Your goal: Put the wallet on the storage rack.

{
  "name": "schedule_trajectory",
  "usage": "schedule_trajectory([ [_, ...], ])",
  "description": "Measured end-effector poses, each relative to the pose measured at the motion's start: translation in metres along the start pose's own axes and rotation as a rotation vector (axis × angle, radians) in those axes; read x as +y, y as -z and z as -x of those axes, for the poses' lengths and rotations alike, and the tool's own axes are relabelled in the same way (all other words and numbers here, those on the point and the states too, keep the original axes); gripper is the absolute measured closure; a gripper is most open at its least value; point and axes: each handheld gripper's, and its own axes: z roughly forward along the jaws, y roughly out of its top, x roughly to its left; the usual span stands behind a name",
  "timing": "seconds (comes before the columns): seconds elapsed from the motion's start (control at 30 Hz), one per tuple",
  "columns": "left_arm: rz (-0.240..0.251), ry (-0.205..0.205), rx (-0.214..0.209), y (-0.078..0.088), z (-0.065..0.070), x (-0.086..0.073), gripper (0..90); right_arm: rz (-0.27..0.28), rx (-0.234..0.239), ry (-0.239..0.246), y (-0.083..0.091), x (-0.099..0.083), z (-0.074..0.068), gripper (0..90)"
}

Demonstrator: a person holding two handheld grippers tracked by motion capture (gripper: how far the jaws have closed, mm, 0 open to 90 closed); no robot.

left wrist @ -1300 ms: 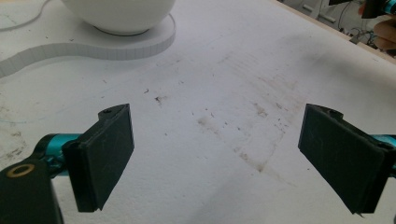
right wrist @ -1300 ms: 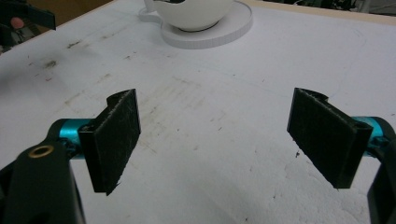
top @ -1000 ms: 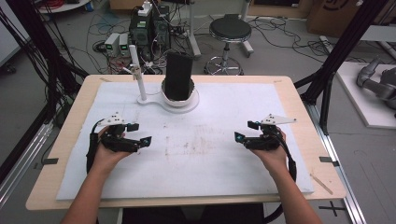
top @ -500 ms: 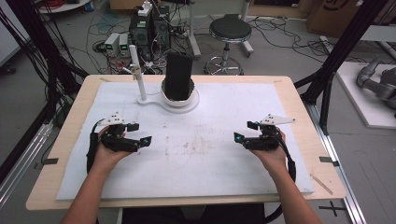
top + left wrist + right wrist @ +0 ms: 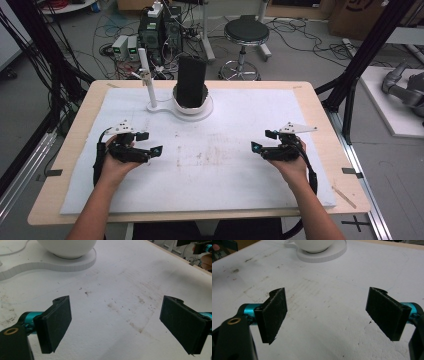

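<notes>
My left gripper (image 5: 151, 143) rests low over the white mat (image 5: 225, 165) at the left, held in a hand, jaws wide apart with nothing between them (image 5: 120, 325). My right gripper (image 5: 261, 140) is at the right of the mat, also open and empty (image 5: 327, 315). Both point inward toward the mat's stained middle. At the back centre a tall black block (image 5: 191, 81) stands in a white bowl-shaped holder (image 5: 192, 107) on a flat white base; the holder's underside appears at the top of the left gripper view (image 5: 67, 248) and of the right gripper view (image 5: 314, 246).
A thin white post (image 5: 148, 80) rises from the same base, left of the black block. The mat covers a wooden table (image 5: 330, 135). Behind the table are a stool (image 5: 246, 35), computers and floor cables; black frame legs flank both sides.
</notes>
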Motion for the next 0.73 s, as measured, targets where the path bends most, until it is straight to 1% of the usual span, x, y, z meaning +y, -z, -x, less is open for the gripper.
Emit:
schedule_trajectory([
  [0.17, 0.006, 0.000, -0.003, 0.0005, 0.0000, -0.0003, 10.6, 0.003, -0.007, -0.003, 0.0014, -0.0001, 0.0008, 17.7],
  [0.2, 0.006, 0.005, 0.002, 0.0003, -0.0001, -0.0003, 10.5, 0.003, -0.008, -0.004, 0.0014, -0.0002, 0.0009, 17.7],
  [0.33, 0.006, 0.009, 0.005, 0.0004, -0.0011, -0.0005, 10.6, -0.007, -0.010, -0.003, 0.0001, -0.0003, -0.0002, 17.7],
  [0.37, 0.003, 0.008, 0.005, 0.0004, -0.0009, -0.0005, 10.6, -0.007, -0.007, 0.004, -0.0005, -0.0005, -0.0001, 17.7],
  [0.53, -0.008, -0.002, 0.001, -0.0017, 0.0009, -0.0005, 10.5, -0.013, -0.003, 0.008, -0.0010, -0.0005, -0.0023, 17.7],
  [0.73, -0.008, 0.008, 0.002, -0.0021, -0.0005, -0.0008, 10.6, -0.011, -0.001, 0.013, -0.0003, -0.0006, -0.0027, 17.7],
])
